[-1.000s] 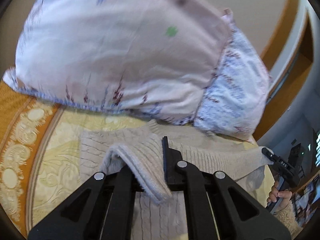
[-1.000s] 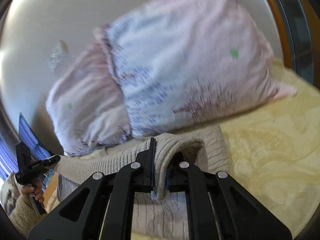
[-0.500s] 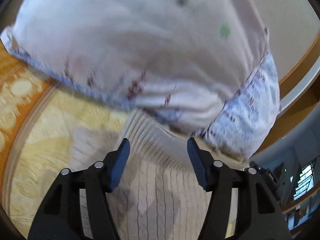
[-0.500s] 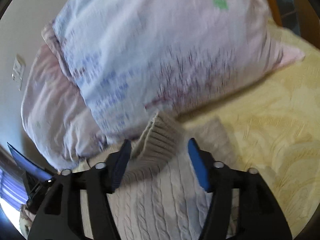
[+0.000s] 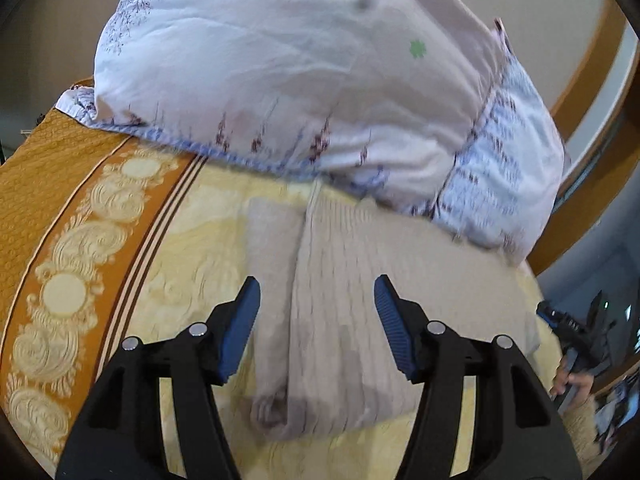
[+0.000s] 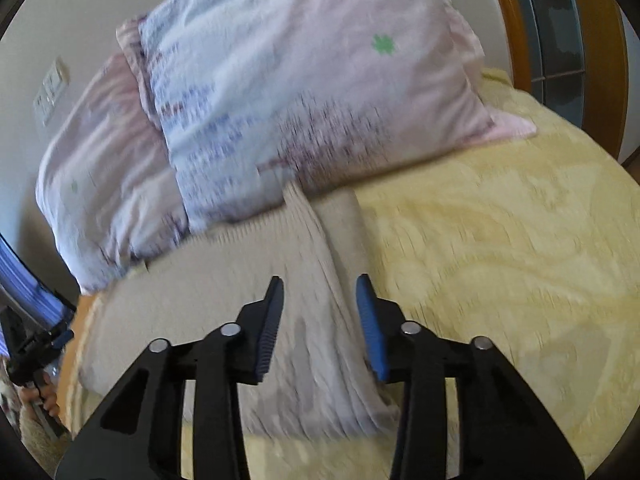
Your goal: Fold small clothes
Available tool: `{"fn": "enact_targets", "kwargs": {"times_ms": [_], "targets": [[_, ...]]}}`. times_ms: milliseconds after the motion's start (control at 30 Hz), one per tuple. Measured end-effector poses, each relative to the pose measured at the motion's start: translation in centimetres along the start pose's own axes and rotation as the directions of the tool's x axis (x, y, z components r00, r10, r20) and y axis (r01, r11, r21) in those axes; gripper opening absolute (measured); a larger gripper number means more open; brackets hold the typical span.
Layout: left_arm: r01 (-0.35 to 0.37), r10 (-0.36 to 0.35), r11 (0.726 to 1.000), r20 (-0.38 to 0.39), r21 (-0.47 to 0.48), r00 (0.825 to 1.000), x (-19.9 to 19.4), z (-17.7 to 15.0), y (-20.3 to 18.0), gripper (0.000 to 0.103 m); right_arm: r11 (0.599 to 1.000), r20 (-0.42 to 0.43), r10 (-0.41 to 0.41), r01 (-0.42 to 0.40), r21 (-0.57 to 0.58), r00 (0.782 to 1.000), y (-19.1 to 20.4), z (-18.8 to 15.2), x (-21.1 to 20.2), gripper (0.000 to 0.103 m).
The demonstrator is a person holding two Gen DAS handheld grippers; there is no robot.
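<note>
A: Grippers first. Left gripper (image 5: pixel 317 305) wide open, nothing in it. Right gripper (image 6: pixel 319 307) also apart, a bit narrower, empty too.

B: And the sweater (image 5: pixel 344 320)?

A: Flat on the bedspread (image 6: pixel 500 240) under both, folded, w/ a side flap laid over. Far edge touches the pillows (image 5: pixel 304 80).

B: Risks?

A: Thick knit, prob springs back, so the flap could slide open. Grab only the top layer & the fold drags apart. Far edge may also catch on the pillows.
</note>
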State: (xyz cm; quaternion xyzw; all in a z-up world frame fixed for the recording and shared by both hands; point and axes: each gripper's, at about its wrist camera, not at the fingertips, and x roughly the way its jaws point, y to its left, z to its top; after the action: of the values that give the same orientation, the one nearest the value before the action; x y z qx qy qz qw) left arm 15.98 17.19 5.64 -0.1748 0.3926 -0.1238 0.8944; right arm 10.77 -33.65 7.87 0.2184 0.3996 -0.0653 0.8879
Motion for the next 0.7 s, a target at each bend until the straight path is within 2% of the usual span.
{"fn": "enact_targets", "kwargs": {"times_ms": [67,233,300,400,533,567,600,700], "targets": [[-0.013,0.013,1.000,-0.027,0.012,1.000,0.4,-1.1,0.0,0.057,1.000,-0.022,-0.016,0.016,-0.017,1.000,-0.1,-0.8,0.3,0.037],[-0.030,0.029,1.000,-0.080,-0.008,0.996,1.8,-2.7,0.7,0.044,0.997,-0.044,-0.037,0.033,-0.071,0.998,0.3,-2.0,0.6,0.028],[-0.038,0.037,0.999,-0.077,-0.004,0.996,2.0,-3.0,0.6,0.037,0.995,-0.043,-0.047,0.043,-0.086,0.998,0.4,-2.2,0.7,0.023],[-0.052,0.052,0.999,-0.073,0.007,0.996,2.0,-3.3,0.3,0.030,0.992,-0.049,-0.061,0.055,-0.111,0.997,0.6,-2.5,0.9,0.022],[-0.085,0.087,0.996,-0.067,0.033,0.994,1.9,-3.6,0.0,0.026,0.985,-0.051,-0.093,0.084,-0.153,0.994,1.2,-3.0,1.2,0.023],[-0.097,0.100,0.994,-0.065,0.052,0.993,2.0,-3.7,-0.2,0.023,0.982,-0.045,-0.104,0.095,-0.166,0.994,1.4,-3.1,1.3,0.021],[-0.107,0.112,0.992,-0.064,0.067,0.992,2.0,-3.8,-0.4,0.020,0.979,-0.041,-0.111,0.102,-0.177,0.993,1.5,-3.2,1.3,0.012],[-0.118,0.125,0.988,-0.064,0.103,0.990,2.0,-4.0,-0.9,0.012,0.980,-0.018,-0.105,0.101,-0.174,0.994,1.9,-3.2,0.6,0.011]]}}
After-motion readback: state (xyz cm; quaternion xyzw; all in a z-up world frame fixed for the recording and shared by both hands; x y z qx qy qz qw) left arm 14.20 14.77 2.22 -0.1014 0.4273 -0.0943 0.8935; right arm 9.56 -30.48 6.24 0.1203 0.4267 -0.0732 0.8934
